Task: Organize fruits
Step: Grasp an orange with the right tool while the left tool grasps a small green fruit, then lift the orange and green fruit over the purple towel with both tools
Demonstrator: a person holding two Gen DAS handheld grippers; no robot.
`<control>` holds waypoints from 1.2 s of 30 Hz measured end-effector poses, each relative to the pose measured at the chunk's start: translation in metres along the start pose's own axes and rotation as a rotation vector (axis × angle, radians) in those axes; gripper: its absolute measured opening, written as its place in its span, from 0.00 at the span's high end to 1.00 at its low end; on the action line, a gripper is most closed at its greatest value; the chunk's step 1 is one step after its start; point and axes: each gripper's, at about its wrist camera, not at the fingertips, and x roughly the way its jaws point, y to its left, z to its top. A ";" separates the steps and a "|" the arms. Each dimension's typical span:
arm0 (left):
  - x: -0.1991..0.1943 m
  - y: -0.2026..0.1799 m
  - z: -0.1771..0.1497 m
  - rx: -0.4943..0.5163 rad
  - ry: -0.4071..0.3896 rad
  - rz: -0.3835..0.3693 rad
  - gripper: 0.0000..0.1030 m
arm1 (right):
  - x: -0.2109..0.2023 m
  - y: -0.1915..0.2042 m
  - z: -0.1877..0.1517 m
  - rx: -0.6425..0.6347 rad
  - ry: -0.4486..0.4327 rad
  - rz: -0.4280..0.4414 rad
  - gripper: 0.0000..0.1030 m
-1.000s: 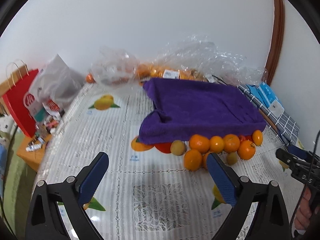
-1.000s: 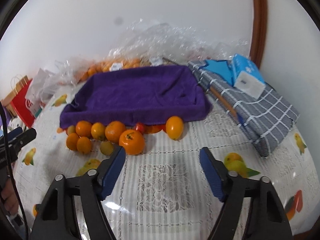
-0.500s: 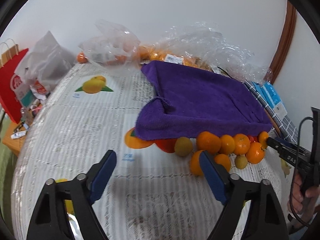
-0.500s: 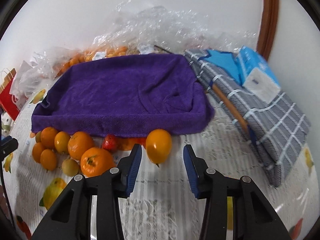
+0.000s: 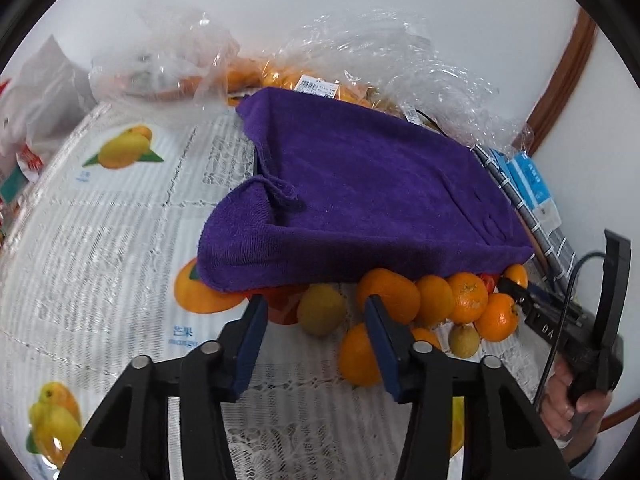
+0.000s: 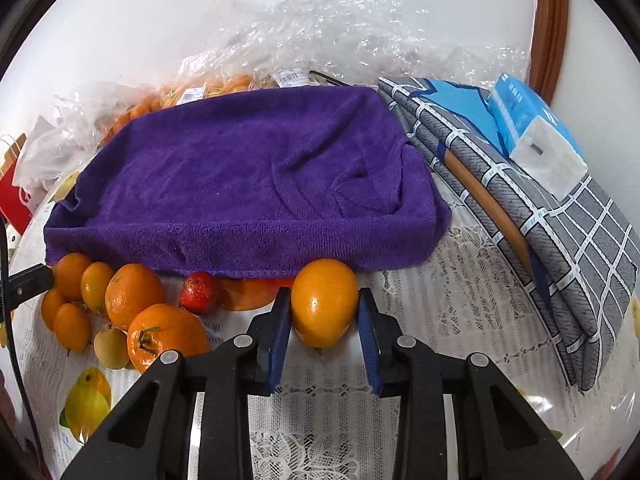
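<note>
Several oranges (image 5: pixel 466 296) and small yellow-brown fruits lie in a row along the front edge of a purple towel (image 5: pixel 360 200). My left gripper (image 5: pixel 316 304) is low over the table with its jaws closing. A yellow-brown fruit (image 5: pixel 322 310) lies between its fingertips, and the pads stand apart from it. In the right wrist view my right gripper (image 6: pixel 324 294) is closing on a single orange (image 6: pixel 324 302) at the towel's (image 6: pixel 248 184) edge, both blue pads against its sides. A small red fruit (image 6: pixel 198 286) lies to its left.
Crinkled clear plastic bags (image 6: pixel 304 36) holding more oranges line the wall behind the towel. A folded grey checked cloth (image 6: pixel 560 240) with a blue tissue pack (image 6: pixel 532 132) lies to the right. The tablecloth (image 5: pixel 100 260) has printed fruit. A hand (image 5: pixel 576 400) holds the right gripper.
Both grippers dropped and came closer to the fruit row. The left jaws narrowed around the yellow-brown fruit. The right jaws closed in onto the lone orange.
</note>
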 end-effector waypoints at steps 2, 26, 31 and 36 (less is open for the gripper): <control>0.003 0.003 0.000 -0.018 0.006 -0.023 0.64 | 0.001 -0.001 0.000 0.002 -0.004 0.003 0.69; 0.010 0.014 -0.007 -0.053 -0.022 -0.028 0.75 | -0.003 -0.003 -0.002 -0.002 -0.043 0.062 0.69; 0.004 0.016 -0.007 -0.056 -0.067 -0.024 0.75 | -0.011 -0.007 -0.005 0.010 -0.084 0.094 0.69; -0.008 0.017 -0.006 -0.069 -0.131 -0.035 0.75 | -0.021 -0.015 -0.008 0.045 -0.129 0.105 0.69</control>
